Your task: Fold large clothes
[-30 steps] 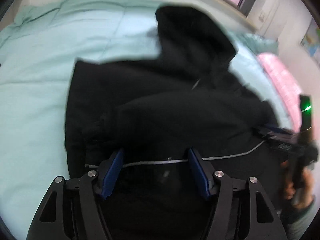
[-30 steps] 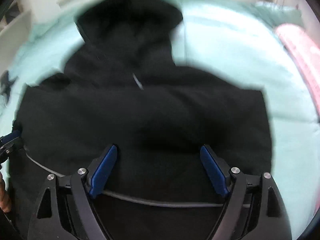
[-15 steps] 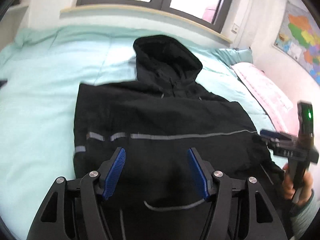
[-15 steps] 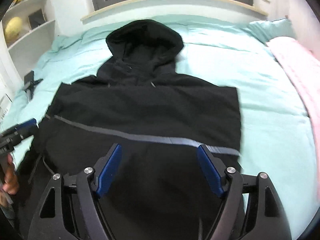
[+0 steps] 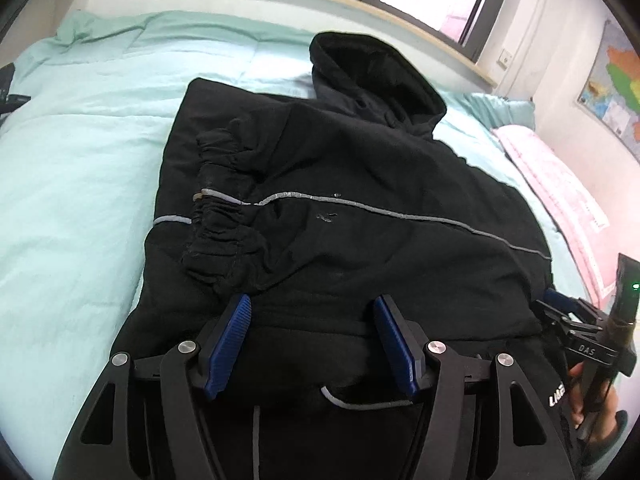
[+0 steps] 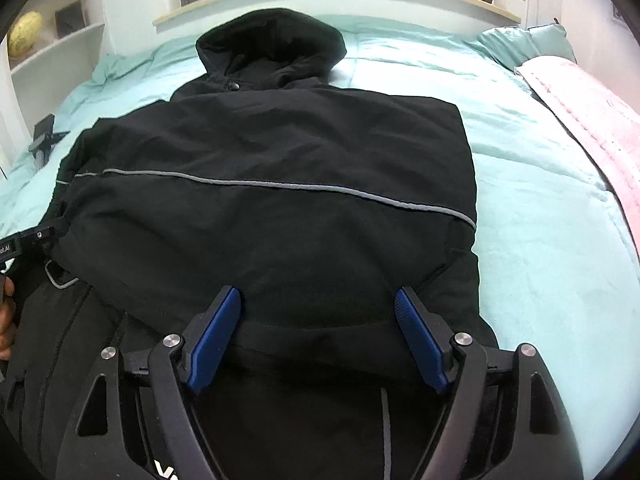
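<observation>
The black hooded jacket [image 6: 272,184] lies partly folded on the bed [image 6: 540,208] ahead of both grippers' wide-apart, empty fingers [image 5: 230,340], with more folding left.

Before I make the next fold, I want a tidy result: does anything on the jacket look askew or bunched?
Yes. On the black jacket, the elastic sleeve cuff lies crumpled on top near the left edge, breaking the grey reflective stripe. The hood still sticks out unfolded toward the window.
</observation>
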`<state>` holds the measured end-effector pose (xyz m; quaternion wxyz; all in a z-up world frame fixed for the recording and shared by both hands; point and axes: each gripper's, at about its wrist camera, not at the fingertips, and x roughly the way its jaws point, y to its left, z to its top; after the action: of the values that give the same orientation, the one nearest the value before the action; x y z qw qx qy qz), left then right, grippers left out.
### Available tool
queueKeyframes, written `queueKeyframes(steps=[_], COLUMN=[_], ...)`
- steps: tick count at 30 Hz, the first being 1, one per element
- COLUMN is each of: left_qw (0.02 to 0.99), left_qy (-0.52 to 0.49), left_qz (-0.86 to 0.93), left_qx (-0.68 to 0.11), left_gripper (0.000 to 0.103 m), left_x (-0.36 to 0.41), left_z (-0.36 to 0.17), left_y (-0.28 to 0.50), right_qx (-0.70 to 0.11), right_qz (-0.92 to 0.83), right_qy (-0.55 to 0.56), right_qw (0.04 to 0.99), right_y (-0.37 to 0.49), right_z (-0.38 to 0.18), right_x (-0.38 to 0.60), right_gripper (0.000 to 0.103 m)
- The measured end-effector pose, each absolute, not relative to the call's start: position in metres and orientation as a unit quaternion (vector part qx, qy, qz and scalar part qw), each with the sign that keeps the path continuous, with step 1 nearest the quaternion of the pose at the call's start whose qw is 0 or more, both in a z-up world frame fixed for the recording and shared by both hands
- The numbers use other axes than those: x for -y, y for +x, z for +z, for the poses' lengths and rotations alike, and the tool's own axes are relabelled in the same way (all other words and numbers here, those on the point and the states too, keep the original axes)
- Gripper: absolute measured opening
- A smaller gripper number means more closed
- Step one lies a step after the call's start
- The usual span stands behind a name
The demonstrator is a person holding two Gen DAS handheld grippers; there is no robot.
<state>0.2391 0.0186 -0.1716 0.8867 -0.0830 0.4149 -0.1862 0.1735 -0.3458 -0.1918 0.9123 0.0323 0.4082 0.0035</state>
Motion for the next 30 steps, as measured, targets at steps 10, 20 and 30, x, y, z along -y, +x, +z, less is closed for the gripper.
queueKeyframes(steps=[10, 20, 30], left_qw=[0.850, 0.887, 0.883], left_qy=[-0.076, -0.103, -0.071], left_qz=[-0.165, -0.181, -0.137], left_qx=[-0.494, -0.412, -0.442], left_gripper=[0.065, 0.066, 0.066], left_x=[-0.012, -0.005, 0.049], left_z=[-0.138, 0.055, 0.020], left_y=[0.249, 0.342, 0.520], right_qx=[-0.518, -0.457, -0.468], right_qz=[-0.001, 0.016, 0.016], right_qy=[0.048, 0.099, 0.105], right_qw=[0.854, 0.884, 0.877], right_y=[0.210, 0.300, 0.474], right_z=[-0.173, 0.006, -0.027], right_x=[0.349, 0.383, 0.402], right_gripper=[0.083, 0.082, 0.082])
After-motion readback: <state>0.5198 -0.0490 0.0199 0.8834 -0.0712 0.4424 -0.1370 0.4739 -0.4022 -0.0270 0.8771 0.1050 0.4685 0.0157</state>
